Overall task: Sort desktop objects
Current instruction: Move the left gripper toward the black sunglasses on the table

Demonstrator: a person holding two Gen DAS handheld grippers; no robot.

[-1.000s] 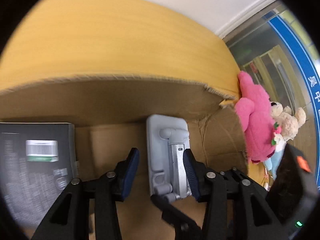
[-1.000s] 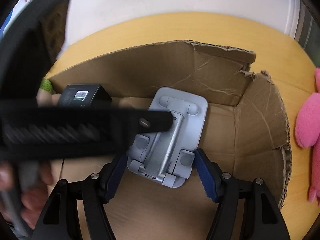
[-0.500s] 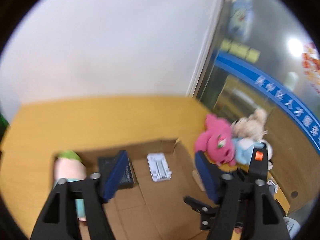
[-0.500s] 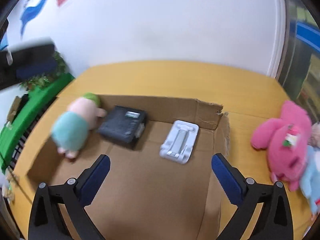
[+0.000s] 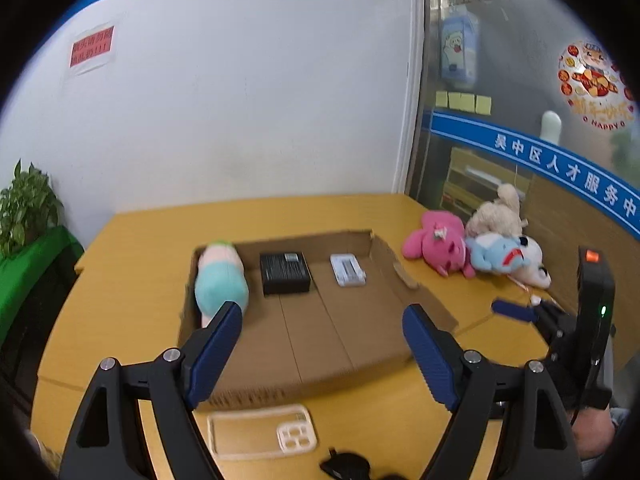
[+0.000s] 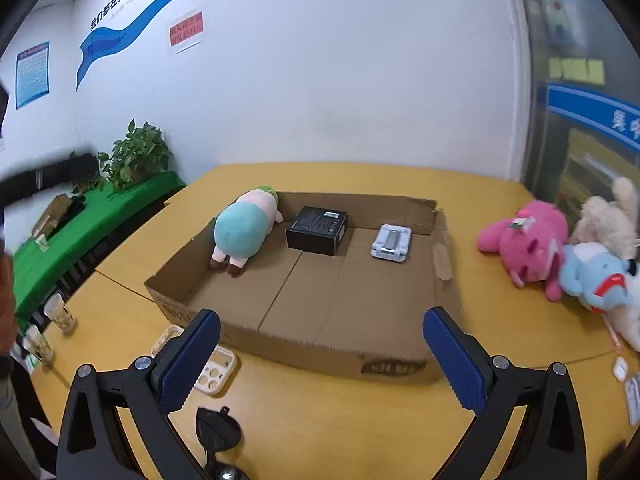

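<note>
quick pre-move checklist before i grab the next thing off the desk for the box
1. Left gripper empty, jaws apart: ok.
2. Right gripper empty, jaws wide apart: ok.
3. Free floor in the cardboard box: ok; the teal plush, black box and grey stand sit along the far wall, the near half is bare.
4. Next items in sight: ok; clear phone case on the table in front of the box, pink plush and blue plush to its right.
5. Small black object by the phone case: cannot tell what it is.
</note>
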